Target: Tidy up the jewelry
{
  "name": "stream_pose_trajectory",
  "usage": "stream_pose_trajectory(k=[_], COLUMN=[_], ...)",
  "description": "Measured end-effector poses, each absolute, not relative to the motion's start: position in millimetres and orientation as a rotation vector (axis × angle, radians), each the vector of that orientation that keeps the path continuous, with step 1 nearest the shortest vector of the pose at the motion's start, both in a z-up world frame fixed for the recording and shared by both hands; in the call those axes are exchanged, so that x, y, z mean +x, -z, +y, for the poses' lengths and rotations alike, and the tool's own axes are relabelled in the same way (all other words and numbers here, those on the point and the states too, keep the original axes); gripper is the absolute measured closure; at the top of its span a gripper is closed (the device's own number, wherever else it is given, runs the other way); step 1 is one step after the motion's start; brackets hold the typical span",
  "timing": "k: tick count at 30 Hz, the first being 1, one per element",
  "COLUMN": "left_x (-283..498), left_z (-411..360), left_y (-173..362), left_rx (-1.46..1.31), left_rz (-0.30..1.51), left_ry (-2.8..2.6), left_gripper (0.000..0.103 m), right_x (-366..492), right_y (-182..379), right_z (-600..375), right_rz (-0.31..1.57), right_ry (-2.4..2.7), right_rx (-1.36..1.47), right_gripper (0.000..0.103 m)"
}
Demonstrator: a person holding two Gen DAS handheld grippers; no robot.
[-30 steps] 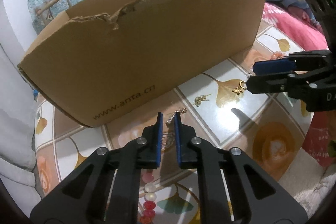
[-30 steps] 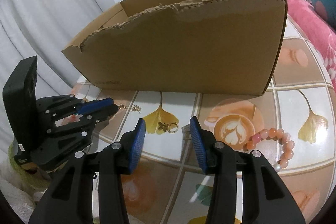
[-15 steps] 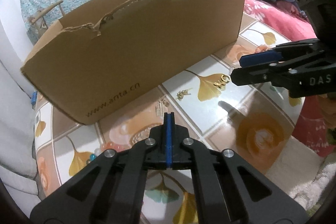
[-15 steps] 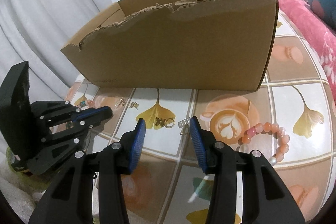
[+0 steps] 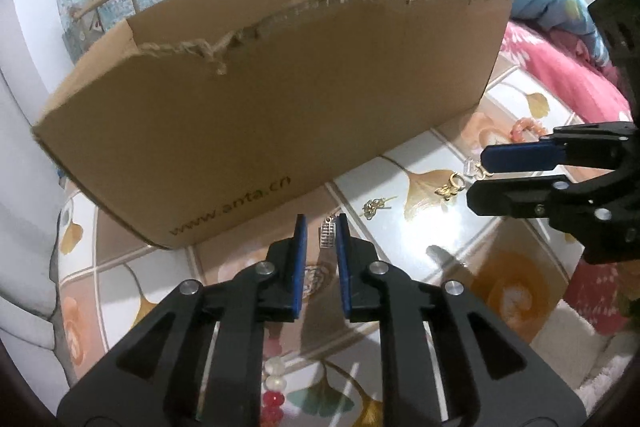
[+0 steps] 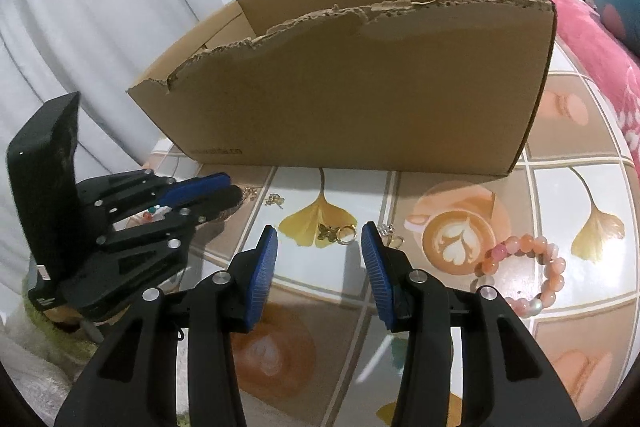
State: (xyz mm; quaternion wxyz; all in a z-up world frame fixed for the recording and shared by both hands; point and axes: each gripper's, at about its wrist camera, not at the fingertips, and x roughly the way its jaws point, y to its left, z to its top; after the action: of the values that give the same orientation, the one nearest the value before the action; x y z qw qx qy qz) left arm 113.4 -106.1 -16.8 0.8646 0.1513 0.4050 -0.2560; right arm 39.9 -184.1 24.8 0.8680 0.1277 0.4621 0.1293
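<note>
My left gripper (image 5: 321, 231) hangs low over the tiled tabletop (image 5: 460, 239), and its jaws are opening. A small silver ladder-shaped charm (image 5: 327, 239) lies between the blue pads, close to the right one, and neither pad presses on it. My right gripper (image 6: 321, 238) stands open over a gold butterfly charm (image 6: 326, 231) and a gold ring (image 6: 347, 233). In the left wrist view it (image 5: 510, 179) sits beside that same ring and charm (image 5: 451, 187). A small gold earring (image 5: 374, 207) lies between the two grippers.
A torn cardboard box (image 6: 360, 87) stands right behind the jewelry. A pink bead bracelet (image 6: 528, 271) lies right of my right gripper, and a silver coil piece (image 6: 386, 229) sits by its right finger. A red and white bead string (image 5: 273, 387) lies under my left gripper. Pink bedding (image 5: 568, 83) borders the table.
The left jaws closed fully half a second ago and have now parted again, with the silver charm between the tips. The right gripper has kept still and open.
</note>
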Motion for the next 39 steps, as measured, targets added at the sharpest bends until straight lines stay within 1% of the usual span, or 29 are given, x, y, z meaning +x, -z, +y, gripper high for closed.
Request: stream_pose_trajectory(k=[8, 10, 11, 18, 30, 36, 39], left_x=[118.4, 120.5, 120.1, 115.3, 80.9, 76.6, 75.1], left_z=[-104.6, -104.6, -105.3, -101.3, -89.3, -89.5, -87.3], left_y=[20.3, 19.4, 19.5, 18.4, 19.1, 19.9, 20.8], left_rx=[0.297, 0.297, 0.294, 0.300, 0.278, 0.296, 0.284], left_rz=[0.866, 0.867, 0.868, 0.869, 0.879, 0.854, 0.849], left_ry=[0.548, 0.561, 0.575, 0.578, 0.545, 0.545, 0.551], left_gripper=[0.088, 0.092, 0.096, 0.097, 0.096, 0.096, 0.096], right_x=[44.5, 44.6, 44.5, 38.7, 24.6, 33.1, 35.6], right_y=[-18.0, -17.8, -18.0, -22.4, -27.5, -31.2, -32.1], right_z=[-187.8, -189.0, -189.8, -195.9, -196.7, -194.7, -194.7], right_rz=[0.976, 0.974, 0.971, 0.960, 0.982, 0.999, 1.011], right_ry=[-0.275, -0.277, -0.277, -0.265, -0.258, -0.192, -0.149], right_rx=[0.282, 0.286, 0.287, 0.287, 0.248, 0.153, 0.075], right_gripper=[0.060, 0.060, 0.060, 0.060, 0.060, 0.060, 0.065])
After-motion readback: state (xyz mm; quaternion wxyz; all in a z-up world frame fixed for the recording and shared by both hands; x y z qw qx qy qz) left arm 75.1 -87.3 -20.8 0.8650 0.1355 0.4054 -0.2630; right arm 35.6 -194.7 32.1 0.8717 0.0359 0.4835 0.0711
